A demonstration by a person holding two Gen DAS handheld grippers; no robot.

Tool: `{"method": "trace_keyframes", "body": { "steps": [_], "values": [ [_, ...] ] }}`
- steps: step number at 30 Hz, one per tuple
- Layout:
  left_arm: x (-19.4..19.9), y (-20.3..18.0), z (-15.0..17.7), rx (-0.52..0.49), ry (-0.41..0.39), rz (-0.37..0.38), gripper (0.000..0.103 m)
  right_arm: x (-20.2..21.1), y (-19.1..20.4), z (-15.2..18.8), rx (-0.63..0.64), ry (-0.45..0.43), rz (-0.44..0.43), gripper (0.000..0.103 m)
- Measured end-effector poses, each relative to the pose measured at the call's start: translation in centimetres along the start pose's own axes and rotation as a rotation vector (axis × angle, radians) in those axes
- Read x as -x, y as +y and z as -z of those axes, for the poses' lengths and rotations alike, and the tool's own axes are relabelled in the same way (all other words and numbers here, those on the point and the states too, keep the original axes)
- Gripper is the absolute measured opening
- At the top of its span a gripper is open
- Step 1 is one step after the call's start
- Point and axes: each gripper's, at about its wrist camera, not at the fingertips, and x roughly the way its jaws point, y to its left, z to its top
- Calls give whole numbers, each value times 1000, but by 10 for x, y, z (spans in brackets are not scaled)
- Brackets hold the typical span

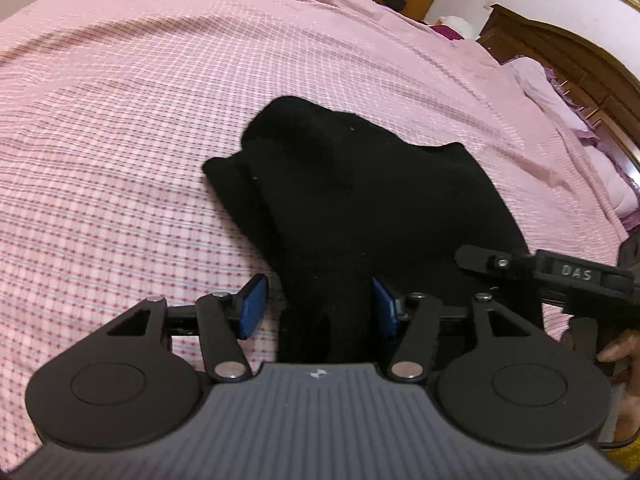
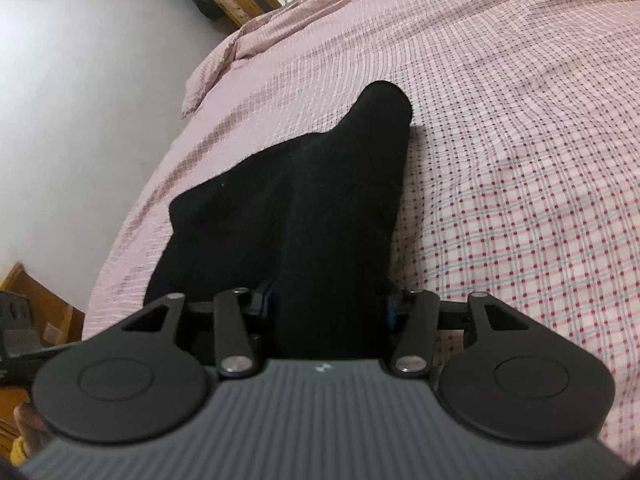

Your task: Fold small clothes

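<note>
A black knitted garment is lying on the pink checked bedspread, its near edge running between both tongs. The left gripper is standing partly open, one blue pad clear of the cloth. The right gripper is mostly hidden by fabric, so I cannot tell its grip.

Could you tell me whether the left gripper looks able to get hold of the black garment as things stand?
Probably yes. The black garment already lies between the left gripper's blue pads, on the pink checked bedspread, with nothing in front. The left pad looks clear of the cloth, so no grip yet.
</note>
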Motion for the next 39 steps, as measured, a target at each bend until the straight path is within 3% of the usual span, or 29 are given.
{"method": "trace_keyframes", "body": {
  "steps": [7, 13, 18, 25, 39],
  "values": [
    [25, -7, 4, -28, -24, -85, 66, 43, 13, 14, 48, -62, 93, 55],
    [48, -23, 11, -68, -47, -145, 74, 63, 37, 20, 133, -115, 133, 54],
    [61, -36, 25, -52, -37, -177, 81, 78, 55, 42, 235, -132, 155, 55],
    [66, -56, 46, -105, -4, -227, 82, 85, 68, 73, 314, -163, 192, 57],
    [62, -61, 66, -112, 46, -262, 82, 87, 67, 103, 272, -168, 286, 57]
  ]
}}
